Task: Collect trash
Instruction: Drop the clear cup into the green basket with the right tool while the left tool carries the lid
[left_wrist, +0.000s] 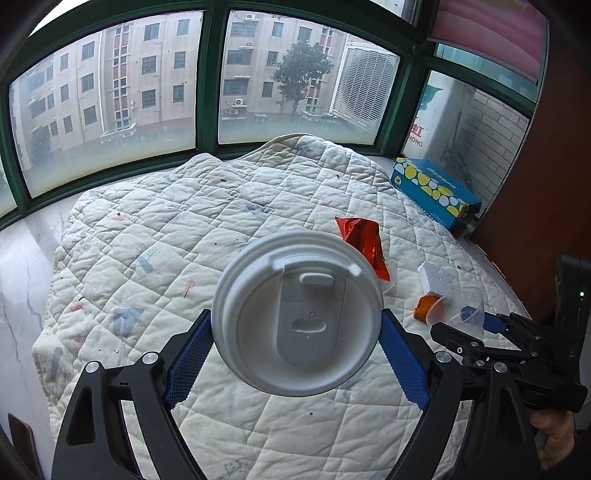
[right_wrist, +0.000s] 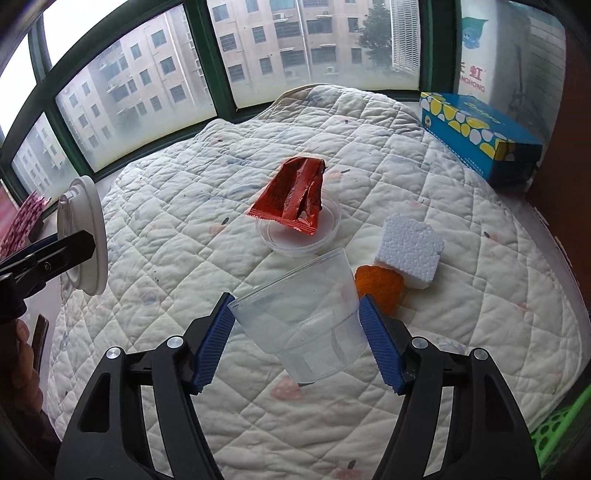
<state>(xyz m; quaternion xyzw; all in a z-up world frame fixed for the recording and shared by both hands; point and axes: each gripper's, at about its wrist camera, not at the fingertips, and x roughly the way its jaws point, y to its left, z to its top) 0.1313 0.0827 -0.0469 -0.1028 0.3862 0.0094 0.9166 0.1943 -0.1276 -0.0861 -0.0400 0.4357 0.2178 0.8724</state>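
My left gripper (left_wrist: 295, 332) is shut on a cup with a white lid (left_wrist: 298, 314), held above the quilt; it also shows at the left of the right wrist view (right_wrist: 83, 236). My right gripper (right_wrist: 295, 325) is shut on a clear plastic cup (right_wrist: 306, 317), lifted above the quilt; it also shows in the left wrist view (left_wrist: 463, 312). A red wrapper (right_wrist: 295, 195) lies on a clear plastic lid (right_wrist: 299, 230). A white foam block (right_wrist: 408, 247) and an orange piece (right_wrist: 380, 286) lie to the right.
A white quilt (right_wrist: 184, 221) covers the sill by green-framed windows (left_wrist: 208, 74). A blue tissue box (right_wrist: 476, 133) stands at the far right. A green basket (right_wrist: 561, 428) shows at the lower right edge. A brown wall (left_wrist: 546, 184) rises on the right.
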